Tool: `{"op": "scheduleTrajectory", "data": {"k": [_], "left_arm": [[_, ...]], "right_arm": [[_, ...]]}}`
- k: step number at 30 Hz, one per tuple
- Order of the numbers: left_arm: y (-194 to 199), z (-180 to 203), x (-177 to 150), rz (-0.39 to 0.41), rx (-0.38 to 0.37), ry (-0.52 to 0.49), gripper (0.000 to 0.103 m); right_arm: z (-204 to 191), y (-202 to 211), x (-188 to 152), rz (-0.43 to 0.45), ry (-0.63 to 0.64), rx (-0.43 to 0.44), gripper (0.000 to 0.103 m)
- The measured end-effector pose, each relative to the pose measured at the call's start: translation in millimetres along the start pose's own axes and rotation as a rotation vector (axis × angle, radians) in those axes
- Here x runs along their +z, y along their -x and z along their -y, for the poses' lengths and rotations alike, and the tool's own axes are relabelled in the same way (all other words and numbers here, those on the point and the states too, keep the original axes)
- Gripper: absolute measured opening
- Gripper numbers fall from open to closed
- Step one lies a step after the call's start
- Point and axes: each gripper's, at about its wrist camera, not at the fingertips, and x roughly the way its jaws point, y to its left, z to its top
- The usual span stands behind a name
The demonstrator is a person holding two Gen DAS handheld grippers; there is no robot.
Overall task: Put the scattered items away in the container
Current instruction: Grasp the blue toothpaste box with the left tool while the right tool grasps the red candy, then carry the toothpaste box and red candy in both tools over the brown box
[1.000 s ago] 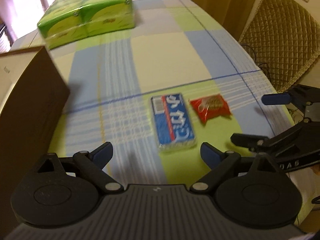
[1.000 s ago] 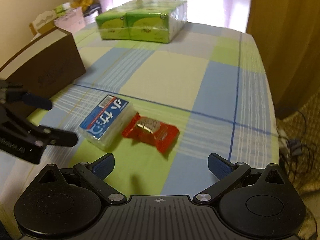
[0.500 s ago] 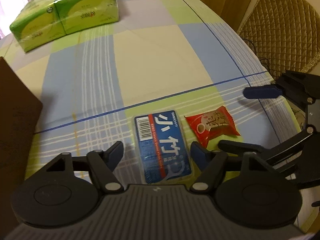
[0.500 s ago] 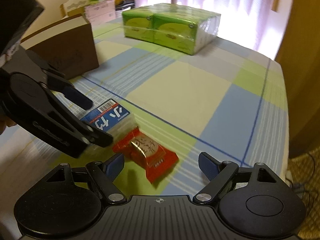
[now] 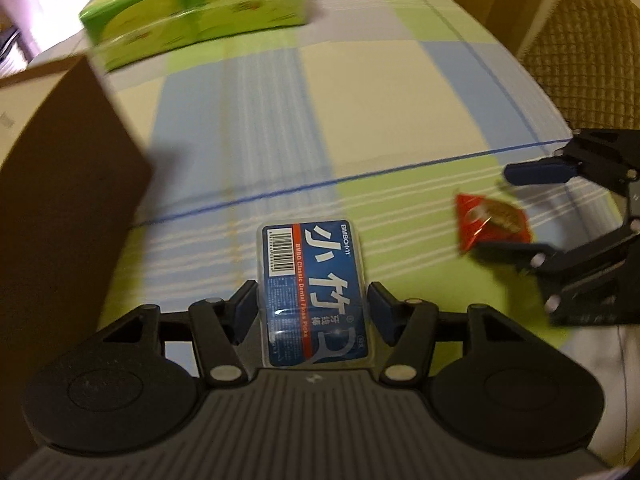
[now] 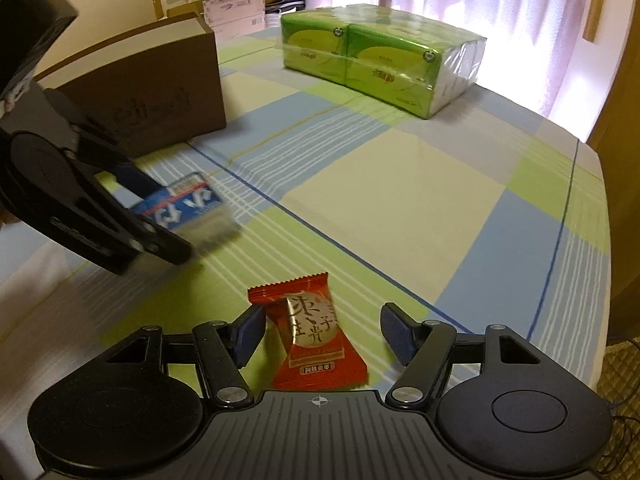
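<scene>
A blue dental floss pick box (image 5: 312, 292) sits between my left gripper's (image 5: 313, 308) fingers, which are shut against its two long sides. From the right wrist the same box (image 6: 188, 204) looks blurred and held just above the cloth. A red snack packet (image 6: 312, 340) lies flat on the tablecloth between my right gripper's (image 6: 324, 334) fingers. Those stand open: the left pad is at the packet's edge and the right pad is clear of it. The brown cardboard box (image 5: 60, 200), the container, stands to the left; its inside is hidden.
A green wrapped pack of tissues (image 6: 380, 64) stands at the far side of the checked tablecloth (image 6: 400, 200). A quilted chair (image 5: 580, 40) is beyond the table's right edge. More boxes and a chair back (image 6: 224, 4) lie behind the brown box.
My left gripper closed its fingers onto the floss box and swung left toward the brown box. My right gripper slid forward until the red packet lay between its fingers.
</scene>
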Motion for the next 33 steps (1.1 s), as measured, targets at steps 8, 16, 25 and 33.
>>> {"op": "scheduleTrajectory", "data": {"k": [8,16,25,33], "left_arm": [[21,-26,-38,-0.039,0.043,0.059,0.055],[34,-39,-63,-0.067,0.039,0.105,0.055],[28,-33,-58,-0.036,0.035,0.058,0.054],[36,-23,-69,-0.039,-0.015,0.0,0.053]], "right_arm": [[-4,-6,2,-0.022,-0.011,0.004,0.067],[-13,-12,2,-0.056,-0.046,0.002,0.04],[-32,-5,-3,-0.097,-0.052,0.016,0.034],[-55,5,-13,-0.129,-0.108,0.059,0.034]]}}
